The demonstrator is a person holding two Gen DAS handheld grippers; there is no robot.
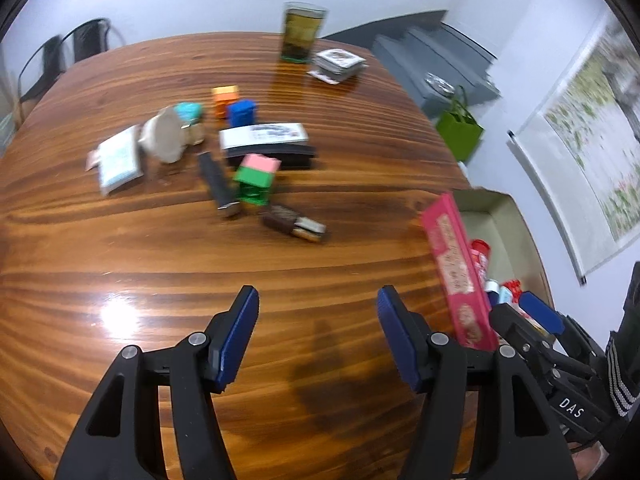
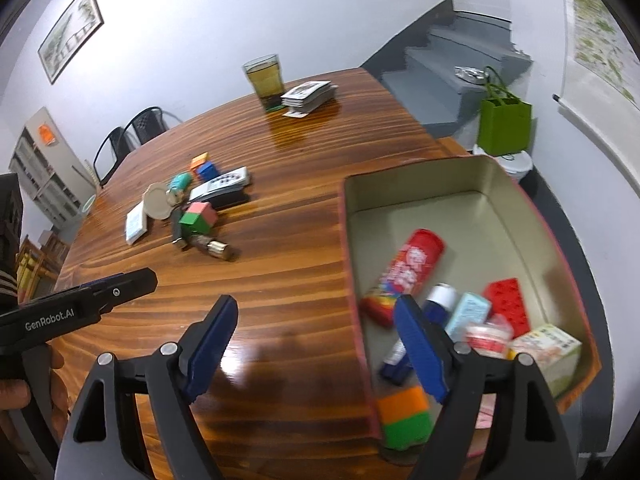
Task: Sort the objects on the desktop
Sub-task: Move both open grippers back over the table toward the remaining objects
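Red can [image 2: 404, 270] flat in tin box [image 2: 448, 178], long axis slanting toward far-right corner (both tongs [image 1: 318, 338] [image 2: 316, 346] apart, empty)

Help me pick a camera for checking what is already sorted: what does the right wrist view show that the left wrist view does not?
Only the right wrist view shows the open box's floor, with a red printed can, a red studded brick and an orange-and-green block.

Only the left wrist view shows the box's pink printed side.

Both share the wooden table, a glass of amber drink, a card stack and a pink-and-green block.
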